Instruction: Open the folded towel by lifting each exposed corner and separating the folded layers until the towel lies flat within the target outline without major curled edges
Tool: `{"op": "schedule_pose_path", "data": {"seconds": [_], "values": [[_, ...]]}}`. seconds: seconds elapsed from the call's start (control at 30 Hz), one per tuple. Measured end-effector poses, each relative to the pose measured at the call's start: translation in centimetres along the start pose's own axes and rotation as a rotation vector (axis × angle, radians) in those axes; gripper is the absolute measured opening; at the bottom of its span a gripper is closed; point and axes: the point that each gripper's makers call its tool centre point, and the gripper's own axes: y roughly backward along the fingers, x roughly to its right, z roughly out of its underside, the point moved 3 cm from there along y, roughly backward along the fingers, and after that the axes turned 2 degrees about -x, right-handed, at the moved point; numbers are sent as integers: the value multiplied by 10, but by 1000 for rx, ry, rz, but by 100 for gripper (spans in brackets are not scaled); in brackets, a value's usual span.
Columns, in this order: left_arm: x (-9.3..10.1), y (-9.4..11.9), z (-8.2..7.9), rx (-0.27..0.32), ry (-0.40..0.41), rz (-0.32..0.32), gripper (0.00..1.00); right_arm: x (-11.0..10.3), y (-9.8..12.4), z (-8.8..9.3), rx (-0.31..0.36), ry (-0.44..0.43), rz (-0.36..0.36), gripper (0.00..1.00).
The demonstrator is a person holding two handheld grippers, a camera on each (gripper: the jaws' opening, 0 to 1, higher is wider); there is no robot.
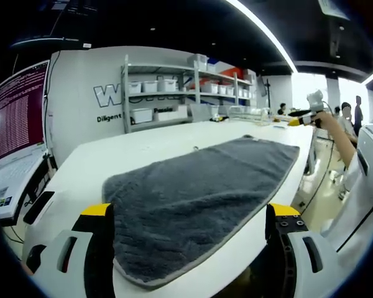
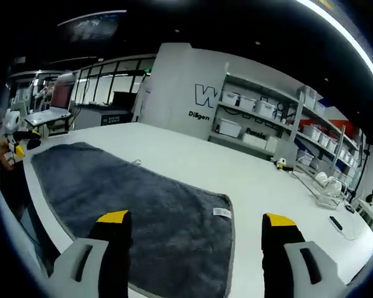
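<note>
The long white worktable (image 1: 174, 139) carries the dark grey terry towel (image 1: 199, 192), which is spread open and flat along the table's near edge; no target outline can be made out. The unfolding is judged essentially done; only edge checking remains. The left gripper (image 1: 189, 233) and right gripper (image 2: 196, 239) are held wide open above the towel's ends, gripping nothing.

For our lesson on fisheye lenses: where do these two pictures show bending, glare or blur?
Left gripper view: the table edge bows and the ceiling light strip curves and glares; the grey towel stays sharp. Right gripper view: the shelving leans, windows at the left wash out, and the towel's pile reads clearly.
</note>
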Motion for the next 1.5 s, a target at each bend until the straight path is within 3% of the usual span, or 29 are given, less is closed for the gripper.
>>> {"op": "schedule_pose_path", "data": {"seconds": [0.53, 0.73, 1.13, 1.33, 1.5], "values": [[-1, 4, 2, 1, 8, -5, 99, -39, 23, 9, 16, -29, -71, 97], [1, 3, 6, -7, 11, 4, 99, -54, 26, 20, 7, -44, -105, 98], [3, 5, 13, -11, 29, 4, 99, -62, 30, 37, 12, -87, -102, 99], [2, 6, 15, -13, 36, -3, 99, -57, 33, 45, -8, -78, -49, 99], [0, 6, 19, -21, 44, -11, 99, -59, 34, 51, 13, -120, -50, 99]]}}
